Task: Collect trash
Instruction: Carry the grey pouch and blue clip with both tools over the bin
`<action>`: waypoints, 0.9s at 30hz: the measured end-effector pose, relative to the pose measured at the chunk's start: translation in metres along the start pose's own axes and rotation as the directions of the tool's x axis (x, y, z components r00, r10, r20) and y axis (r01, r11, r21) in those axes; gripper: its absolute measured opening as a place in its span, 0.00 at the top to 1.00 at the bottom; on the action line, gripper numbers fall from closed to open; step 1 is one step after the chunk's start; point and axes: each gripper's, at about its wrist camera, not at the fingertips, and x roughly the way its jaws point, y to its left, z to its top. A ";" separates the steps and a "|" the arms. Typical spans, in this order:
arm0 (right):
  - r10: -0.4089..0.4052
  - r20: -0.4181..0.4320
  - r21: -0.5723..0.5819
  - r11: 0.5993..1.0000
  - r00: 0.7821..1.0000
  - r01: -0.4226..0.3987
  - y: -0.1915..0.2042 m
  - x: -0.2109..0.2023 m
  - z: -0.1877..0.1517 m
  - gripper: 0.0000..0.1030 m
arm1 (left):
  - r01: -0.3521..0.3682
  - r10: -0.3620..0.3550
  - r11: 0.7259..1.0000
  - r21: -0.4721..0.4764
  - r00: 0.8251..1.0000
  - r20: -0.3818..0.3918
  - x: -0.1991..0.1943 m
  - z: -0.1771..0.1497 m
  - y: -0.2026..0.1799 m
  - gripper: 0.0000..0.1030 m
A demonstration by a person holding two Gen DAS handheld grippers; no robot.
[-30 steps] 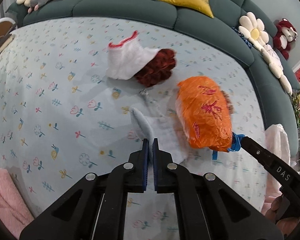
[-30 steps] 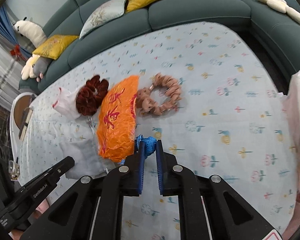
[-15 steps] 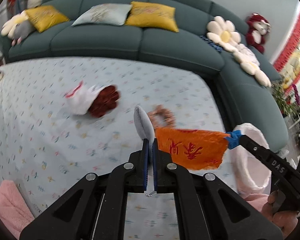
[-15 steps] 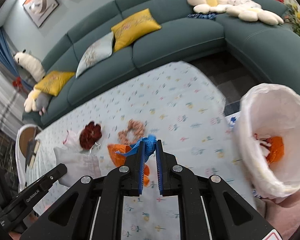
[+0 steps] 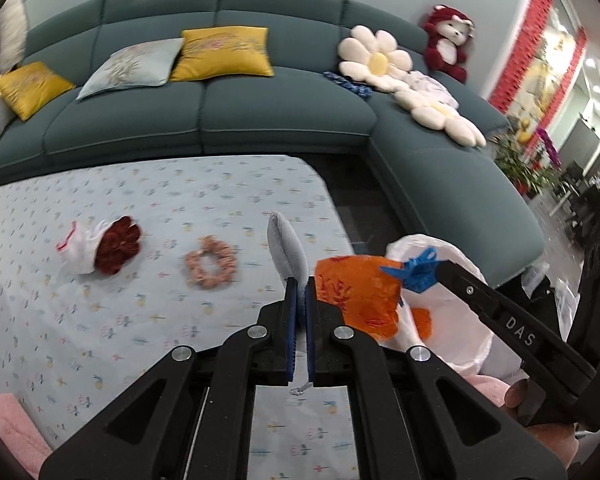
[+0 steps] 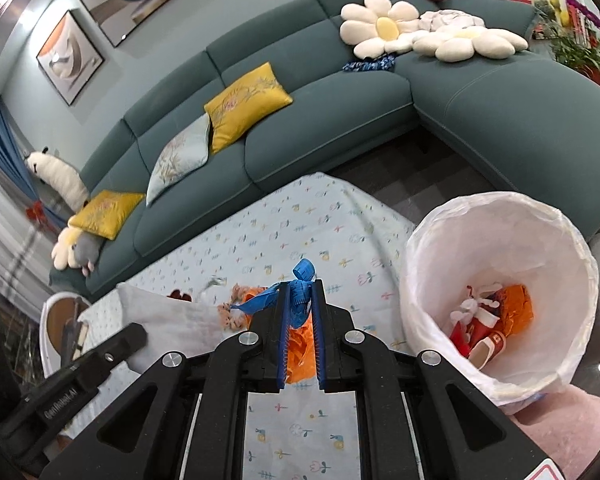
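Hanging from the right gripper (image 6: 300,300), whose fingers are clamped on its blue tie, is an orange plastic bag (image 5: 356,300); its body droops below the fingers, long axis near vertical. Lined bin (image 6: 500,308), white liner, mouth open and tilted toward the camera, lies at about 3 o'clock of those fingers in the right wrist view, just beside; red, white and orange scraps sit at its bottom. Right hand judged the nearer to the bin. Left gripper (image 5: 299,300), fingers pinched together on a pale grey cloth piece (image 5: 286,248) that stands up at 12 o'clock. Remaining on the counter (image 5: 100,320), under a floral blue cover: pink scrunchie (image 5: 210,262), dark red scrunchie (image 5: 118,244) against a white bag (image 5: 82,250), at 10 to 11 o'clock. Room: teal sectional sofa (image 5: 260,120), yellow cushions, flower pillows.
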 end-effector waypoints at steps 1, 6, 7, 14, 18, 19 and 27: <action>0.002 0.007 0.004 1.000 1.000 -0.002 -0.002 -0.003 0.002 0.90 | 0.004 -0.004 1.000 0.008 1.000 -0.001 0.001 0.000 -0.005 0.97; 0.000 0.034 0.008 1.000 0.999 0.000 -0.011 -0.014 0.010 0.90 | 0.025 -0.025 0.999 0.047 1.000 -0.003 0.004 0.002 -0.031 0.97; -0.002 0.036 0.006 1.000 0.999 0.002 -0.013 -0.016 0.011 0.91 | 0.028 -0.028 0.998 0.051 1.000 -0.003 0.004 0.003 -0.034 0.97; 0.029 -0.011 -0.020 0.999 1.000 -0.030 -0.010 -0.008 0.006 0.91 | 0.019 -0.018 0.999 0.051 1.000 -0.011 0.009 -0.002 -0.037 0.97; 0.032 -0.023 -0.043 0.999 0.999 -0.033 -0.002 -0.002 0.002 0.91 | -0.023 0.024 1.000 0.014 0.999 -0.045 0.016 -0.011 -0.013 0.97; 0.036 -0.024 -0.042 0.998 0.999 -0.037 0.000 -0.002 0.001 0.91 | -0.040 0.040 0.999 -0.002 0.998 -0.058 0.018 -0.014 -0.004 0.97; 0.118 -0.044 0.019 0.993 0.992 -0.117 0.008 0.003 -0.001 0.91 | -0.079 0.073 0.994 -0.076 0.995 -0.073 0.017 -0.021 0.034 0.96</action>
